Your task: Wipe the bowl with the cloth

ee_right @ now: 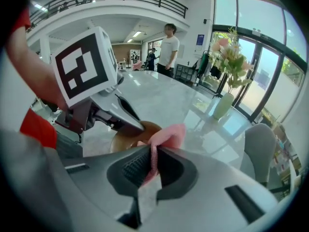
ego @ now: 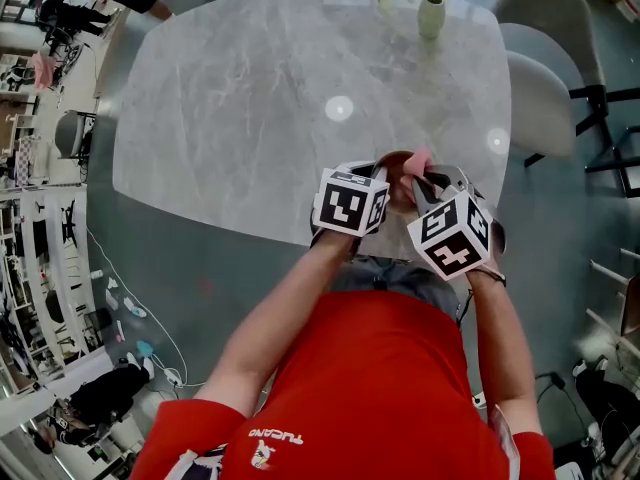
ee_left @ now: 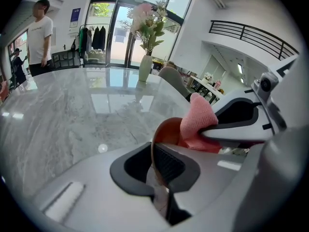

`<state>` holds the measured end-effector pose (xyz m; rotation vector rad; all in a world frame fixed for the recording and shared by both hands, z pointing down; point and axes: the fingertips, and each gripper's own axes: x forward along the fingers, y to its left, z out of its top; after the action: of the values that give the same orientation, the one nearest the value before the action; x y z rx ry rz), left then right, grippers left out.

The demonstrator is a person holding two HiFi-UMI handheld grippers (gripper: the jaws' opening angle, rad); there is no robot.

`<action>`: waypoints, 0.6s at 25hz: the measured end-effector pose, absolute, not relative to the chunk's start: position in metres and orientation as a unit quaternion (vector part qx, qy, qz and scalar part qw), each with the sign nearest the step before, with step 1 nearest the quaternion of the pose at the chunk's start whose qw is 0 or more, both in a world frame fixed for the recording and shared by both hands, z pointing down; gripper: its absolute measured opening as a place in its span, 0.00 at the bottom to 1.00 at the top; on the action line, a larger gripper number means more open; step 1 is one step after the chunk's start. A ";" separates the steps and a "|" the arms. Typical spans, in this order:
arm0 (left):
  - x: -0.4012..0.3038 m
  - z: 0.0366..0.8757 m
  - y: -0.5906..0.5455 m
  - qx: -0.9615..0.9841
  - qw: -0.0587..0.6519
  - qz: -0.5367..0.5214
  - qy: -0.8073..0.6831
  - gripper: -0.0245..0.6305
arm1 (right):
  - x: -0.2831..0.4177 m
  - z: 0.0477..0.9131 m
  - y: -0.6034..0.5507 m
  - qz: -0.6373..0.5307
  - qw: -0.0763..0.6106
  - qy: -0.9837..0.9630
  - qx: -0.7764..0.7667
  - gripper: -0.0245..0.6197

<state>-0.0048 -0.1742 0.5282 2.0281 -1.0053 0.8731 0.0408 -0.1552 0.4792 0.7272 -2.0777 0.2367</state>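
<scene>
Both grippers meet at the tabletop's (ego: 250, 98) near edge, right of its middle. The left gripper (ee_left: 155, 153) has the bowl's (ee_left: 166, 132) rim between its jaws, with the bowl standing on edge before it. The right gripper (ee_right: 152, 151), just to the right, has the cloth (ee_right: 166, 134) between its jaws; the cloth reaches into the bowl. A vase (ego: 431, 16) stands near the far right corner. Two chairs (ego: 540, 98) sit along the right edge. A person (ee_left: 41, 37) stands beyond the far left corner.
</scene>
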 end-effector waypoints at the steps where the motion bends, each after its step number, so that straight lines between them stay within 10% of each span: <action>1: -0.005 0.528 -0.175 0.782 0.351 0.337 -0.389 0.07 | 0.041 0.479 -0.155 0.100 0.442 -0.841 0.296 0.07; 15: 0.000 0.525 -0.178 0.787 0.374 0.318 -0.375 0.08 | 0.046 0.489 -0.158 0.127 0.424 -0.842 0.308 0.07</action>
<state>-0.0003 -0.1784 0.5254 2.0147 -0.9606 0.8134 0.0458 -0.1576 0.4888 0.7699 -2.1076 0.3169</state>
